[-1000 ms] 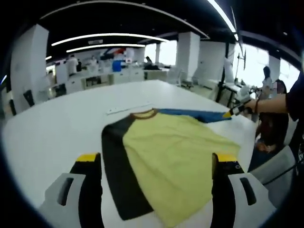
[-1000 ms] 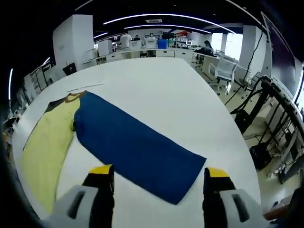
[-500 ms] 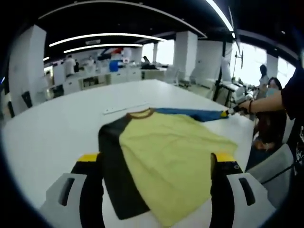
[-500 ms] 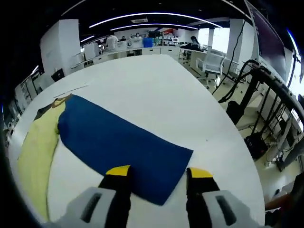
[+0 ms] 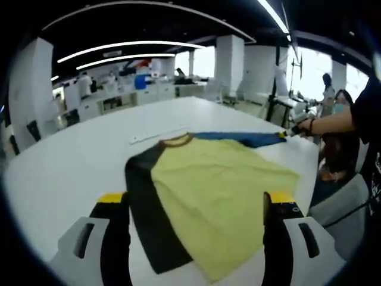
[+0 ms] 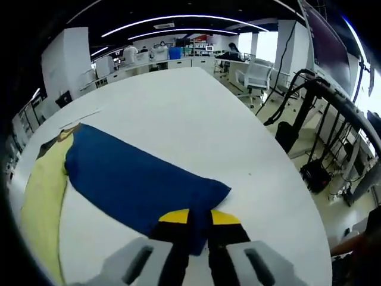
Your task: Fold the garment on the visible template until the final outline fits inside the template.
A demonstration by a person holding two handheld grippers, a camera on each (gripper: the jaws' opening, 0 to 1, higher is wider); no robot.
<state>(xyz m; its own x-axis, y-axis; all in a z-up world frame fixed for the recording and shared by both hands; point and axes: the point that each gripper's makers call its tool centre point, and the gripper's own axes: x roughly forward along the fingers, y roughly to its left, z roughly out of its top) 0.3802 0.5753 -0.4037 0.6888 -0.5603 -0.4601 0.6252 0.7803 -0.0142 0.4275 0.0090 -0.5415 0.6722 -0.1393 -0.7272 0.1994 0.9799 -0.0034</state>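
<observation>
The garment lies flat on the white table (image 5: 65, 161): a yellow body (image 5: 220, 185), a black sleeve (image 5: 143, 202) on the left and a blue sleeve (image 5: 244, 139) stretched to the right. My left gripper (image 5: 196, 199) is open, its jaws wide apart over the near hem, touching nothing. At the blue sleeve's far end a hand holds my right gripper (image 5: 290, 132). In the right gripper view, the right gripper (image 6: 193, 217) is shut on the cuff of the blue sleeve (image 6: 131, 176), and the yellow body (image 6: 41, 190) lies to the left.
A thin pale strip (image 5: 159, 133) lies on the table just beyond the collar. The table edge (image 6: 286, 179) runs close on the right, with black cables and a stand (image 6: 321, 119) past it. People (image 5: 336, 119) stand at the table's right side. Desks and chairs fill the back.
My right gripper has moved onto the blue sleeve's cuff and its jaws have come together on it. The left gripper has stayed open, hardly moving.
</observation>
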